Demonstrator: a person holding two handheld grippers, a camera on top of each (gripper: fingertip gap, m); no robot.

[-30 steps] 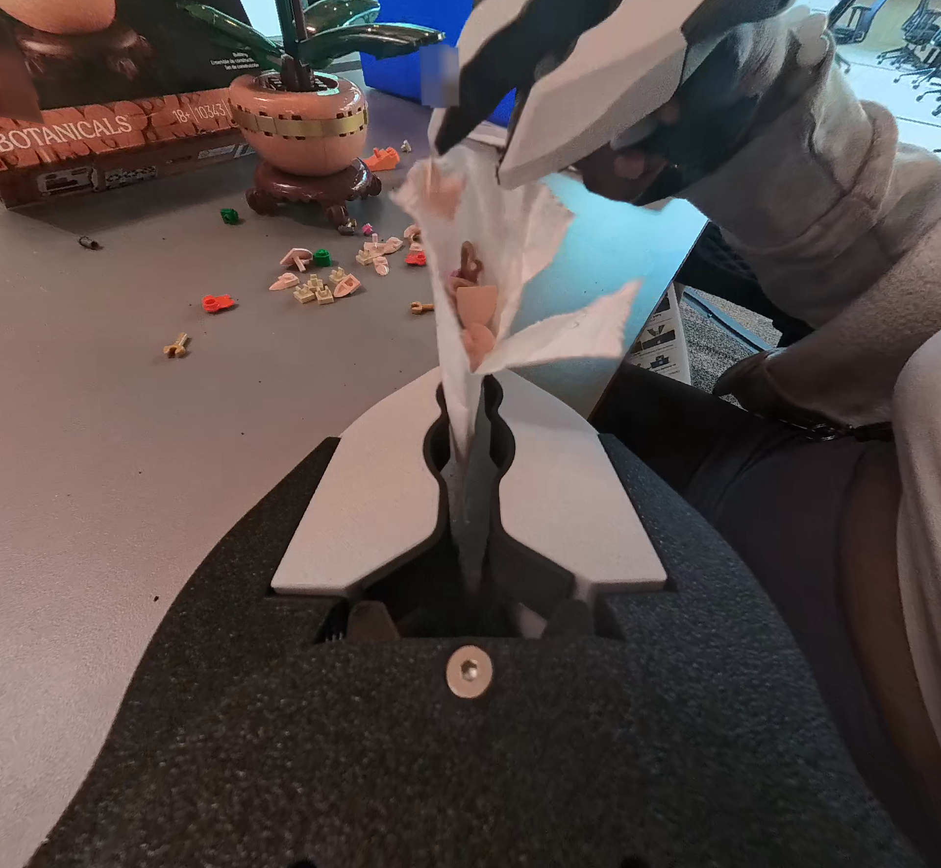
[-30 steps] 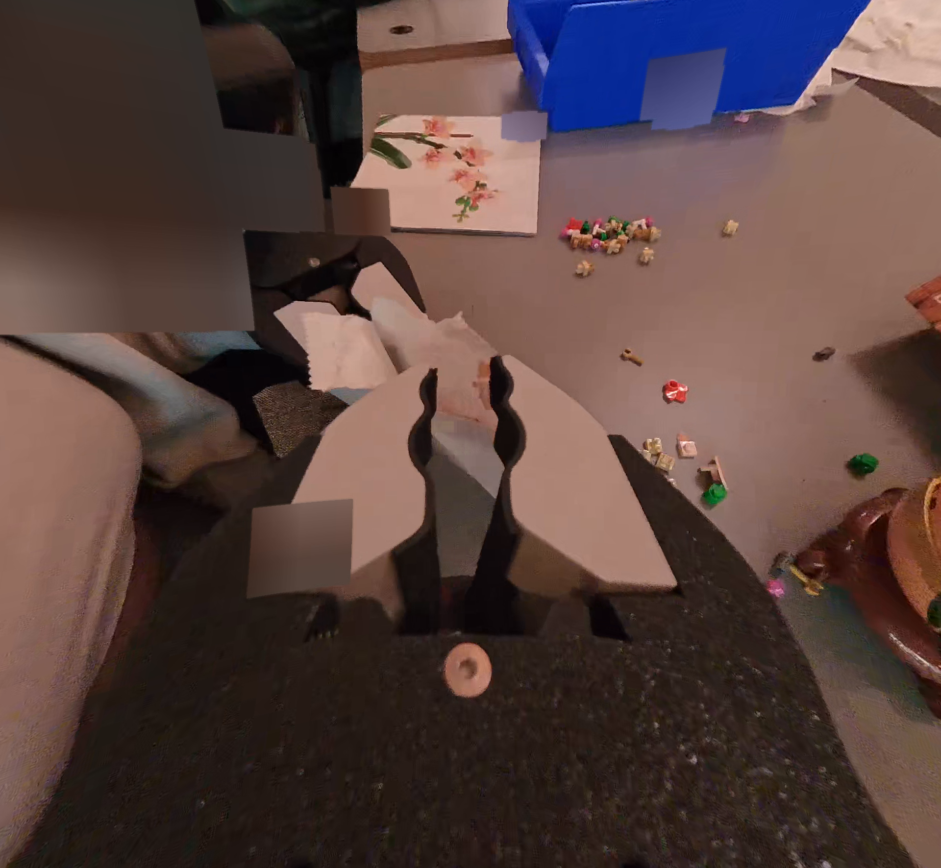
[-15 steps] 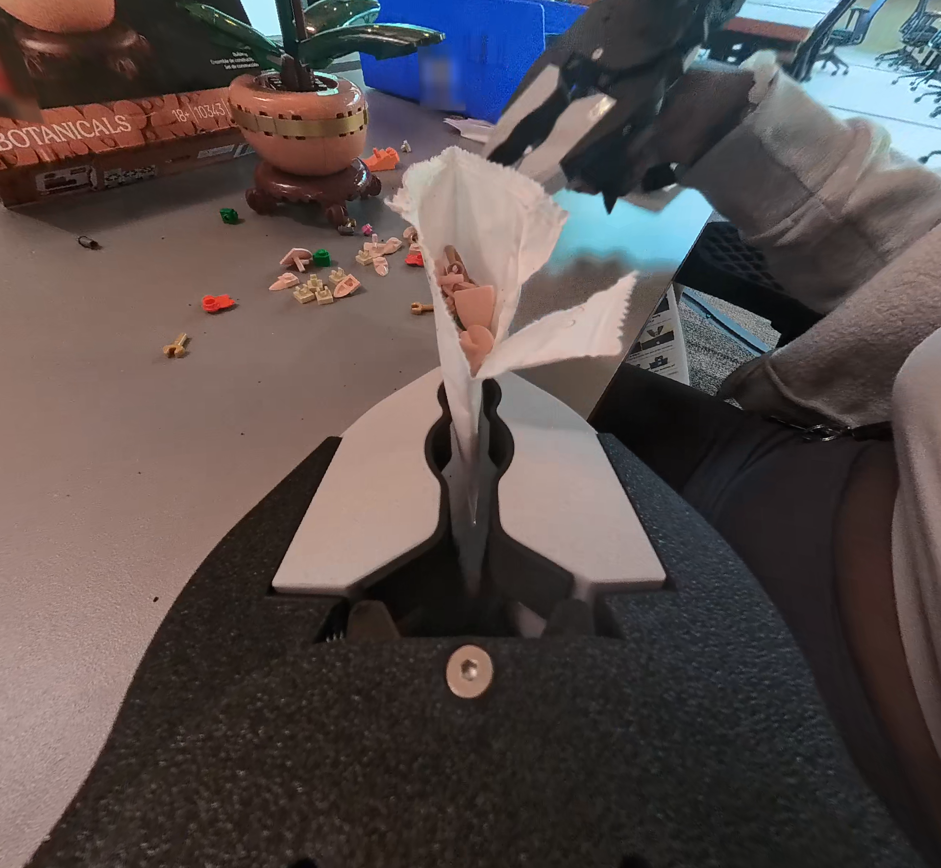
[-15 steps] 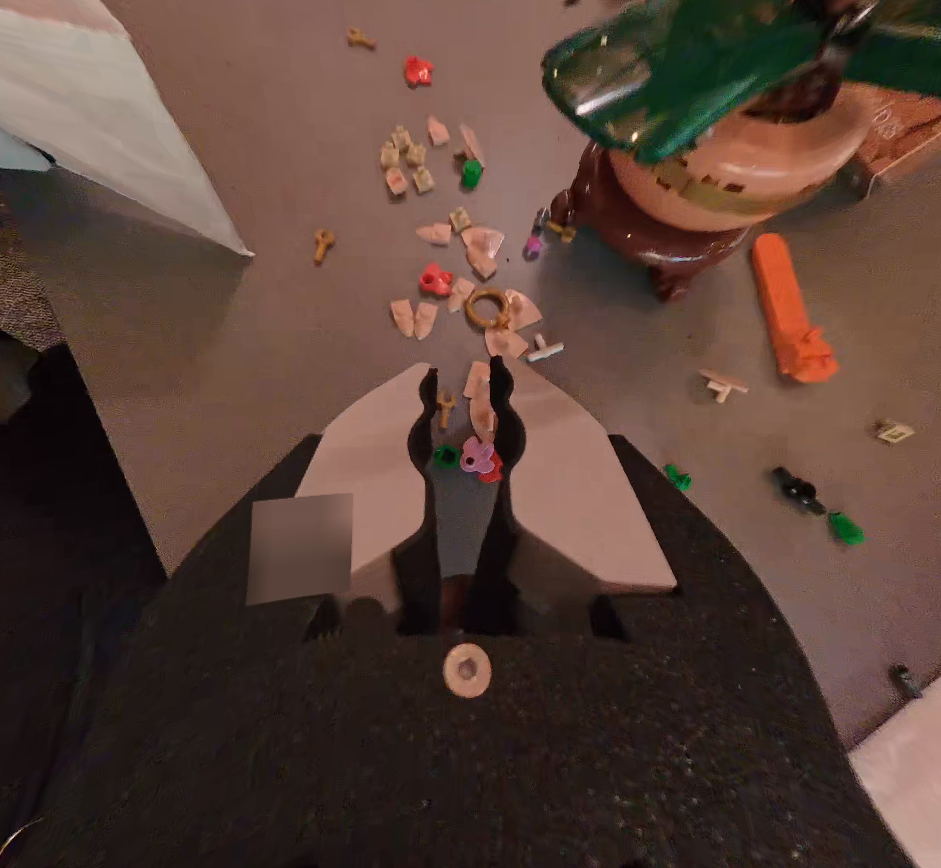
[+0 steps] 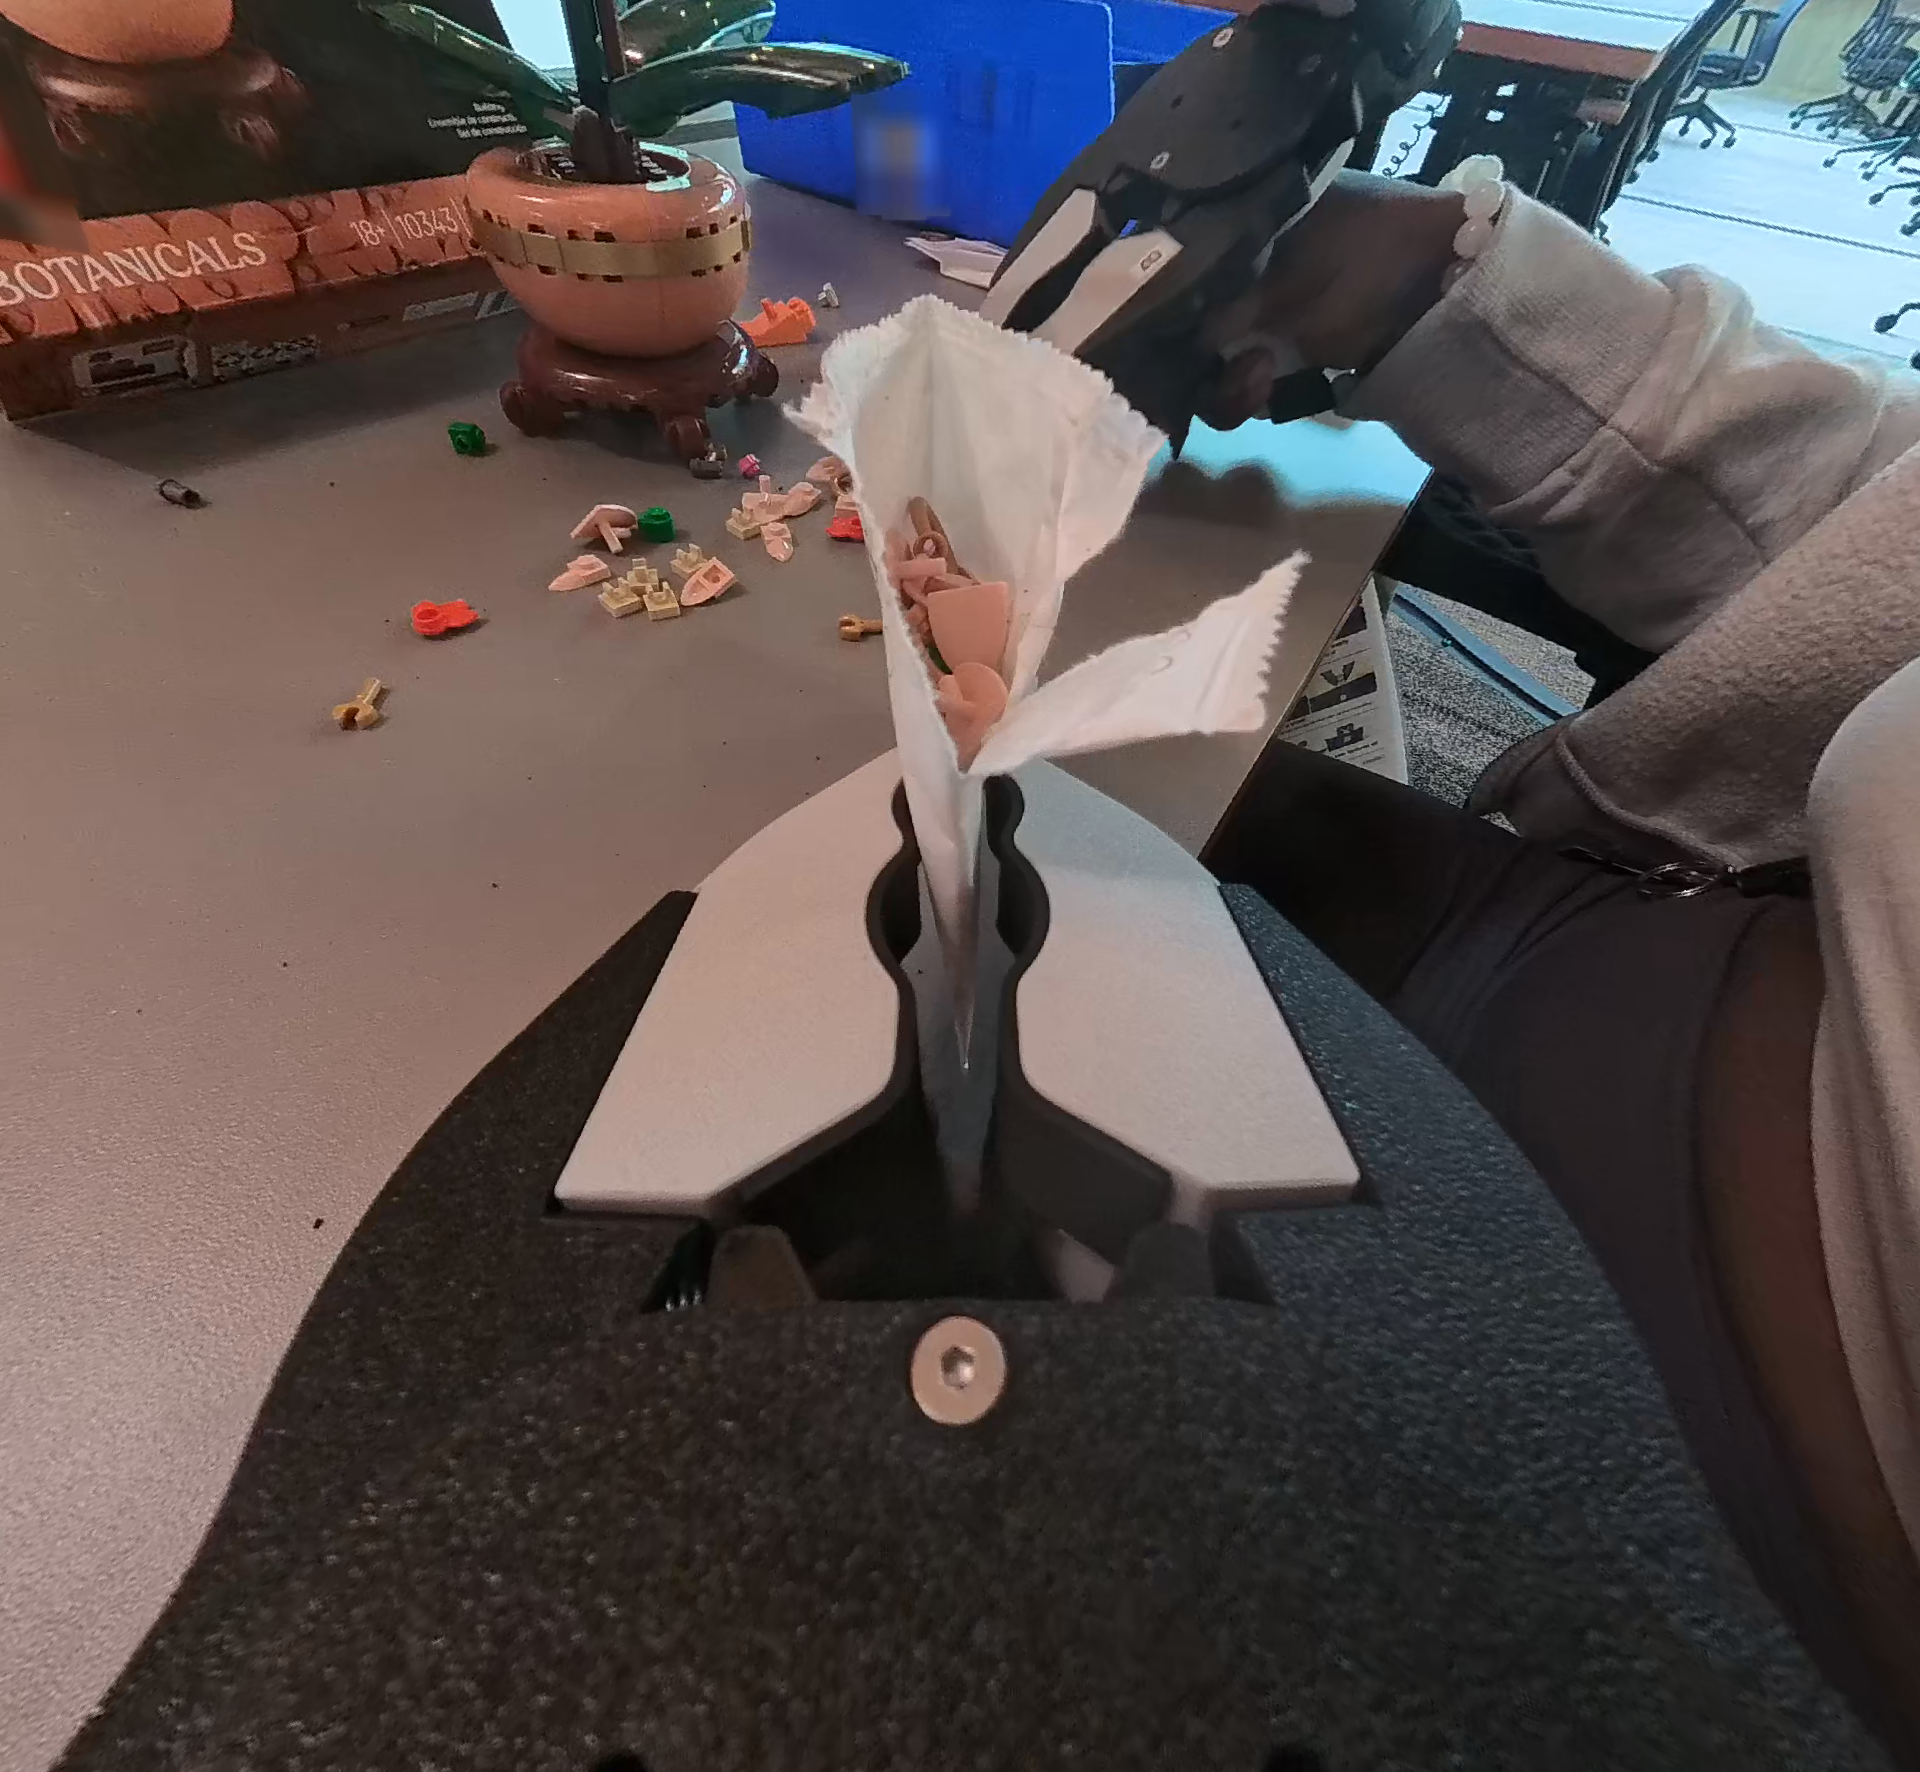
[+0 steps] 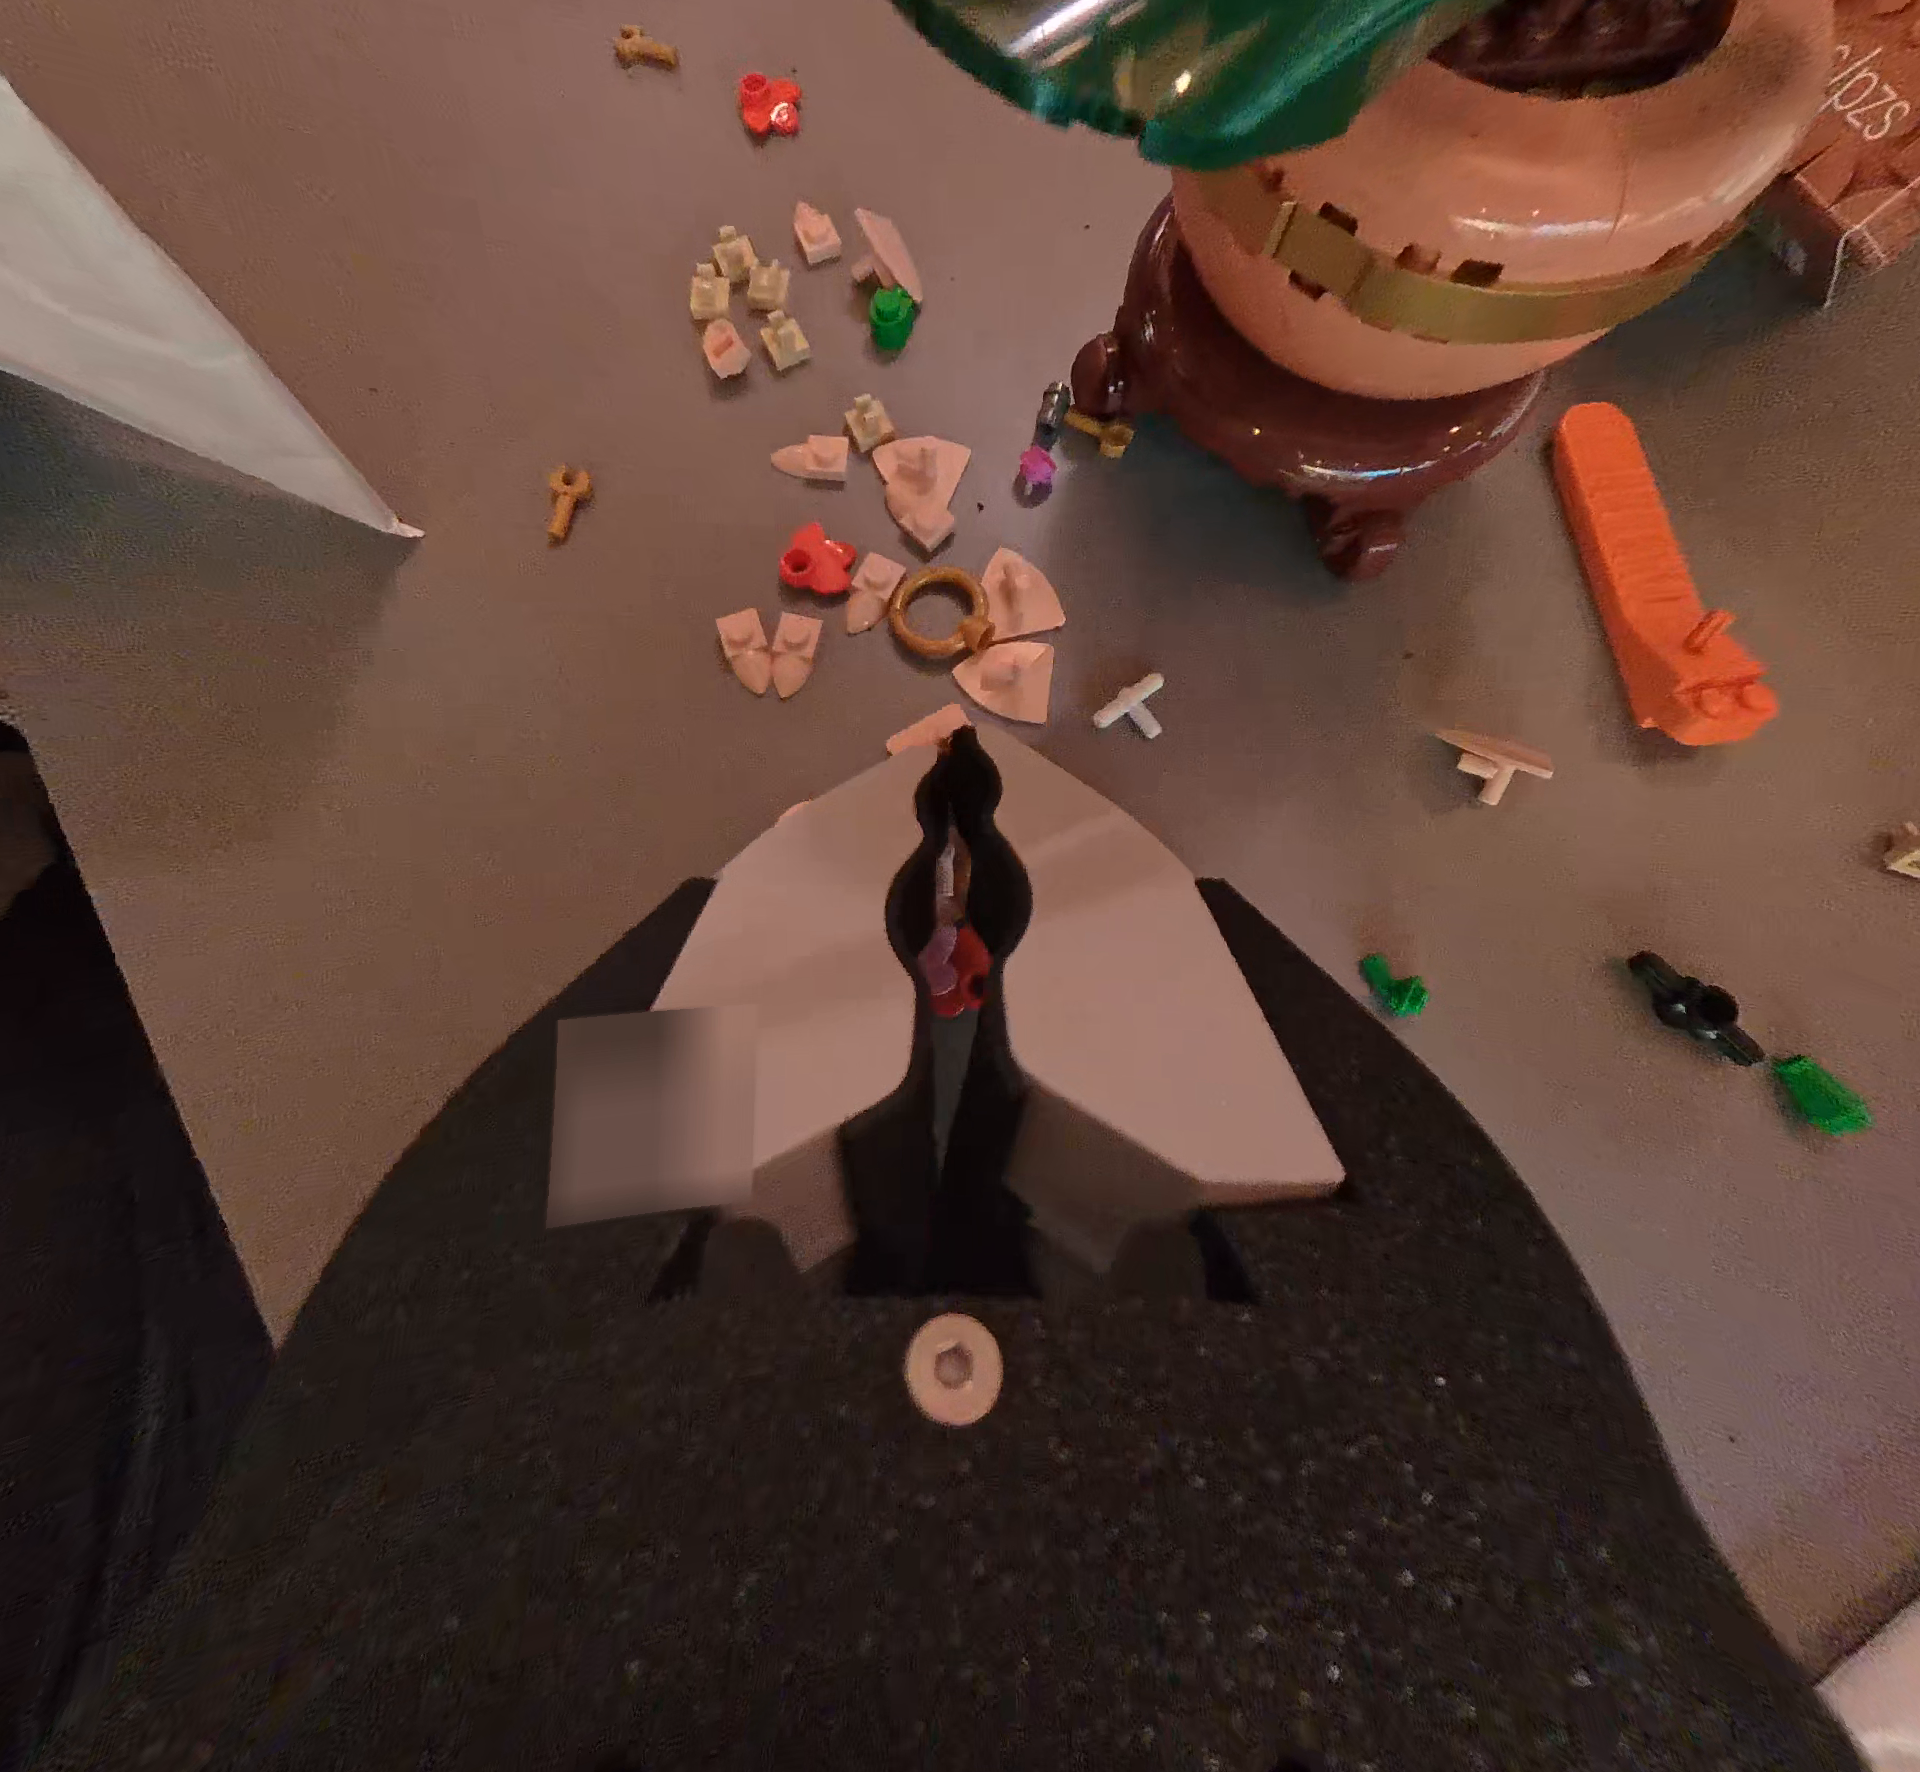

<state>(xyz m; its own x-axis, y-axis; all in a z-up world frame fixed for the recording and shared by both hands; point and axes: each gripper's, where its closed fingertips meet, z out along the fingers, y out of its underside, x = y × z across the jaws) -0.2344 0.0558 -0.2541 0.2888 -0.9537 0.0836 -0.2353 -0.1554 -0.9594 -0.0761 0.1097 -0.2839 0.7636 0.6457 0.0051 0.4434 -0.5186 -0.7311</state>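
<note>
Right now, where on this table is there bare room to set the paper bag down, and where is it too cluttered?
Bare grey table lies left of the left claw, nearer than the tan clip piece. It is crowded by the brick-built flower pot: pink petal pieces, red pieces and an orange brick separator are scattered there. The right claw hangs over them.

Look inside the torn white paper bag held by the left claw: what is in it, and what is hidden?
The white paper bag holds pale pink toy pieces and a bit of green. The left claw pinches its lower end, where the paper hides any further contents.
</note>
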